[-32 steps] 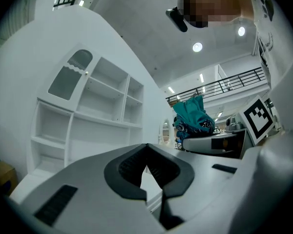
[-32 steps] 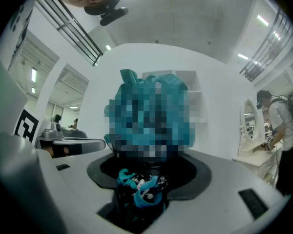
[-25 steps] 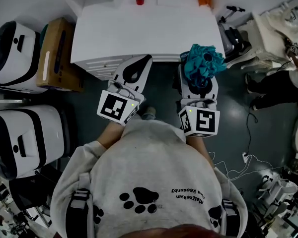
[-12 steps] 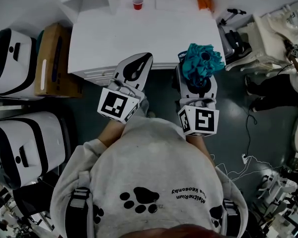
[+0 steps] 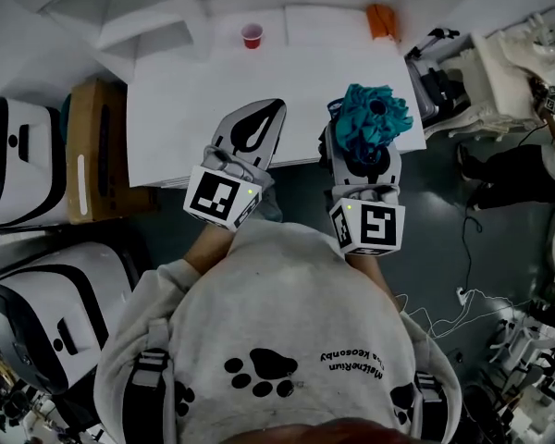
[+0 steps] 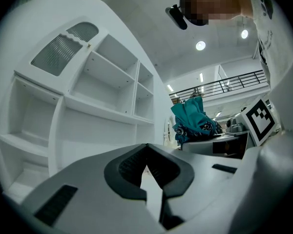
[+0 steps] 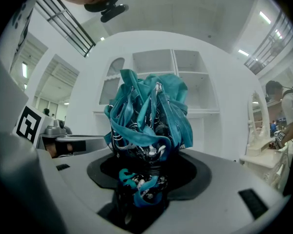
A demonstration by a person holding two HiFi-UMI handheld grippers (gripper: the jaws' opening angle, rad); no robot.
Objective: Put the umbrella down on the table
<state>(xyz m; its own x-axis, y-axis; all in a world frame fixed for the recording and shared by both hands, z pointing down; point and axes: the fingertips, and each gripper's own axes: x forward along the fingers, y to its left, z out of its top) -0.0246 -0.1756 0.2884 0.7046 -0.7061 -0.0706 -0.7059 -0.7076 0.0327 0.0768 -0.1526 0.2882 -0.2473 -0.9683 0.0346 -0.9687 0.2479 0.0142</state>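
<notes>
A folded teal umbrella (image 5: 375,118) stands bunched up out of my right gripper (image 5: 361,144), which is shut on its lower end. The right gripper view shows the umbrella (image 7: 149,111) filling the space between the jaws of the right gripper (image 7: 147,165). It hangs over the front right corner of the white table (image 5: 194,91). My left gripper (image 5: 276,109) is shut and holds nothing, hovering over the table's front edge. From the left gripper (image 6: 147,150) the umbrella (image 6: 193,118) shows off to the right.
A red cup (image 5: 252,35) and an orange object (image 5: 381,21) stand at the table's far side. White shelves (image 6: 88,96) rise behind it. A cardboard box (image 5: 97,146) and white machines (image 5: 60,308) are at the left. A person (image 5: 527,160) and cables are at the right.
The person has stepped towards the table. Both grippers, earlier short of its front edge, now reach over it. The right one still holds the umbrella.
</notes>
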